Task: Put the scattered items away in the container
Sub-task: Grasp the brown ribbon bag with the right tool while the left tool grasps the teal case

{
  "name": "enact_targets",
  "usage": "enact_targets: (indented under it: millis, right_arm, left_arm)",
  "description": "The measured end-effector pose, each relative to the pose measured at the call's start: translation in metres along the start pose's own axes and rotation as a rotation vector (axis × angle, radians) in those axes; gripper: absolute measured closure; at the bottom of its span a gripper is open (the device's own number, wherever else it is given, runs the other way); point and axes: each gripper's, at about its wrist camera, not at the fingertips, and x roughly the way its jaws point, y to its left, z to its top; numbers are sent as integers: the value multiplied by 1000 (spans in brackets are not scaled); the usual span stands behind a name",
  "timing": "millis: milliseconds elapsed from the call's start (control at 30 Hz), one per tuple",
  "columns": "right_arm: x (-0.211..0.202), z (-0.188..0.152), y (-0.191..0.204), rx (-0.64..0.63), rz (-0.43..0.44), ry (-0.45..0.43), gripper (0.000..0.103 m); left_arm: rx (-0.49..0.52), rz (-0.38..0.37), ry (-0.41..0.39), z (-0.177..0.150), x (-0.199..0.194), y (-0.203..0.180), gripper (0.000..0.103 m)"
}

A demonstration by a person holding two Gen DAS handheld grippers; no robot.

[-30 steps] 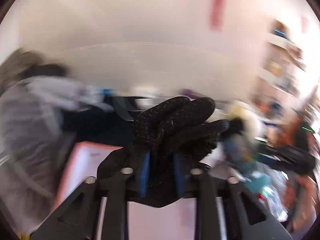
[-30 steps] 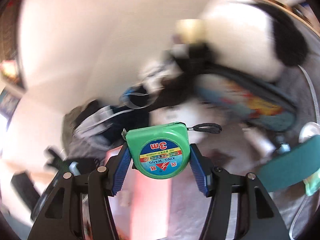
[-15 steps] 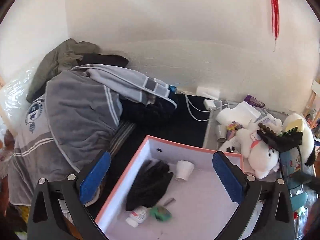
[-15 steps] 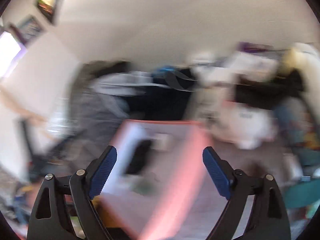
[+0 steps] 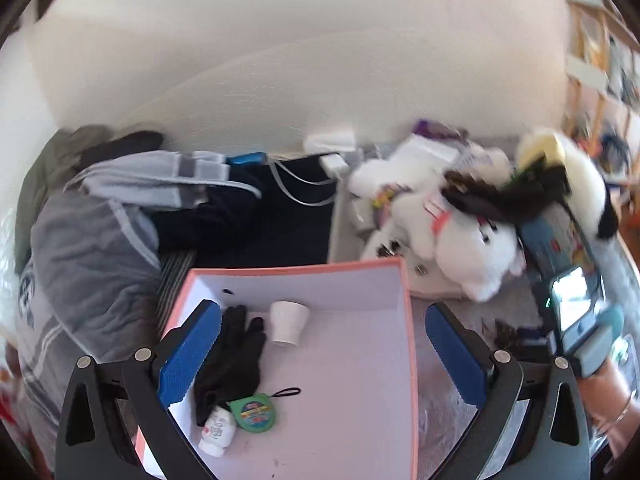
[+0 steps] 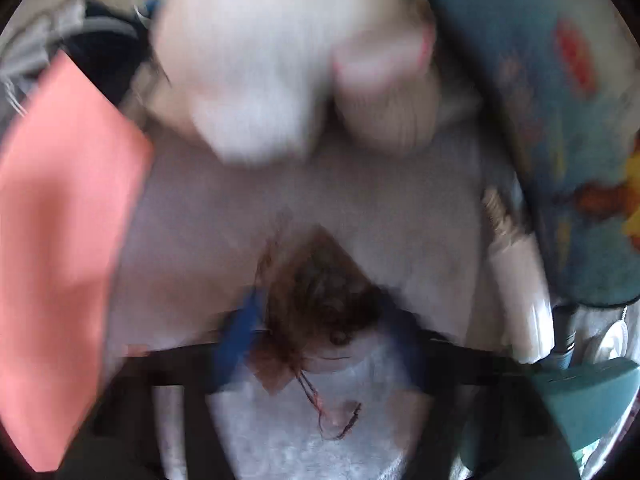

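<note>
The pink box lies in front of my left gripper, which is open and empty above it. Inside lie a black glove, a white paper cup, a green tape measure and a small white bottle. In the blurred right wrist view, my right gripper is low over the grey cloth, its blue pads either side of a brown tufted item with a thin cord. The jaws look open around it. The pink box wall is at its left.
A white plush toy and a panda plush lie right of the box. Grey clothes are piled at left. Charger cables run behind. A white tube and a blue patterned bag lie right of the brown item.
The glove and tape measure were dropped into the box and both grippers opened. My right gripper then swung right and down to the brown item on the cloth.
</note>
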Motion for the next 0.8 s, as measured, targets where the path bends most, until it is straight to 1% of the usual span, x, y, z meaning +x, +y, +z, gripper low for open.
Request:
enact_targets:
  millis: [33, 67, 100, 167, 267, 333, 367, 400, 433, 467, 500, 567, 600, 667, 700, 767, 800]
  right_arm:
    - [-5, 0, -4, 18, 11, -9, 75]
    - [-9, 0, -9, 45, 47, -6, 81]
    - [-22, 0, -21, 114, 161, -15, 81]
    - [-51, -2, -39, 187, 253, -69, 81]
    - [-121, -9, -79, 275, 349, -229, 81]
    - [-173, -22, -118, 352, 403, -367, 81]
    - [-197, -34, -143, 410, 424, -445, 81]
    - [-209, -42, -163, 462, 436, -491, 81]
    - [-218, -52, -183, 512, 442, -527, 81]
    - [-223, -63, -205, 570, 438, -550, 81]
    - [-226, -67, -217, 606, 430, -558, 81]
    - [-226, -74, -249, 684, 412, -567, 81]
    - [-224, -70, -262, 714, 411, -566, 81]
    - [-226, -79, -285, 750, 418, -560, 81]
    - [-223, -76, -287, 753, 421, -557, 81]
    - [-224, -73, -302, 747, 424, -555, 81]
    - [-224, -72, -302, 743, 421, -556, 81]
  left_arm:
    - [16, -2, 3, 0, 1, -7, 0]
    - [42, -9, 8, -1, 3, -17, 0]
    - [61, -16, 10, -1, 4, -25, 0]
    - [104, -43, 2, -2, 3, -45, 0]
    - [234, -142, -28, -9, -4, -93, 0]
    - [354, -220, -49, -20, -9, -135, 0]
    - [431, -278, -50, -28, -11, -163, 0]
    - [515, -341, -46, -37, -13, -195, 0]
    - [566, -375, -46, -43, -14, -216, 0]
    - [657, -429, -53, -53, -15, -250, 0]
    - [720, -461, -56, -61, -14, -274, 0]
    - [822, -503, -54, -72, -7, -317, 0]
    - [856, -517, -39, -75, -1, -335, 0]
    - [926, -566, 33, -81, 16, -371, 2]
    - [966, -586, 65, -84, 25, -387, 3]
    - [1027, -582, 114, -87, 39, -408, 3]
    - [1055, -573, 138, -89, 46, -416, 4]
